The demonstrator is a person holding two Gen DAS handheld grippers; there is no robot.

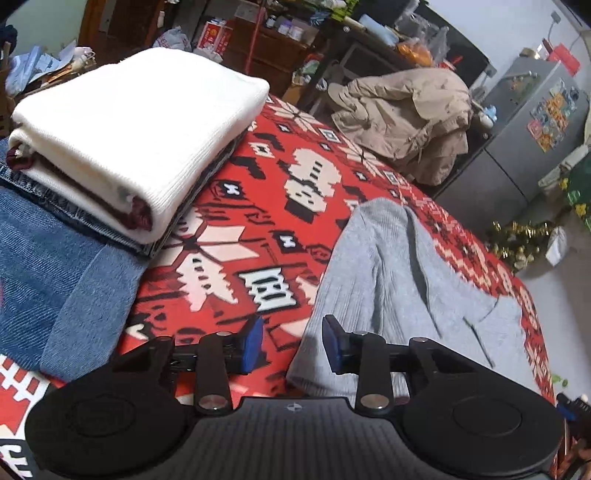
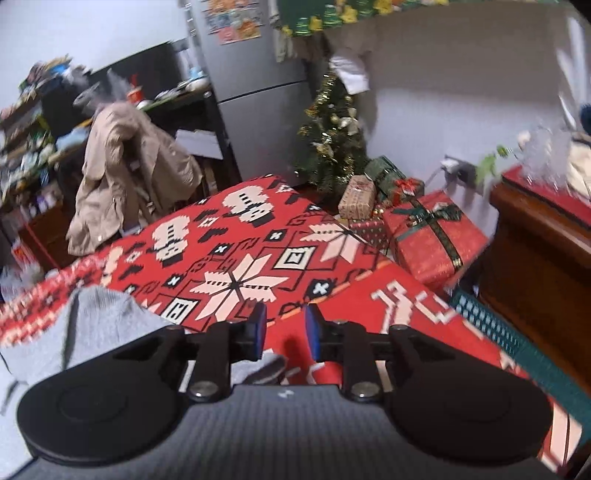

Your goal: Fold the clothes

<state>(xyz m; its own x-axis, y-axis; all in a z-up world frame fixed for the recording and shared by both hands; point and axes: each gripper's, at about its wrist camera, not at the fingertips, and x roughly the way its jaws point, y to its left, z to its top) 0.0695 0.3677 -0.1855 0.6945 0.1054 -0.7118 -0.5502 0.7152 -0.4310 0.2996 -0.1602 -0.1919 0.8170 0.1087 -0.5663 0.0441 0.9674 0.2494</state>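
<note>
No text, brand or number can be read anywhere. The red box (image 1: pixel 214 35) on the far shelf carries print too blurred to read. The stickers on the fridge (image 1: pixel 550 122) are equally unreadable.

Lived-in home room, red patterned blanket (image 2: pixel 258 258) as work surface, small decorated Christmas tree (image 2: pixel 332 140), wrapped presents (image 2: pixel 432 236), grey fridge (image 2: pixel 258 85) with magnets, beige coat (image 2: pixel 122 170) over chair, cluttered shelves (image 2: pixel 26 147)

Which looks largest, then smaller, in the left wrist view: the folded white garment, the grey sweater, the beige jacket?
1. Folded white garment
2. Grey sweater: close to the white one, and nearer the camera, so unsure.
3. Beige jacket: smallest, but farthest away.
</note>
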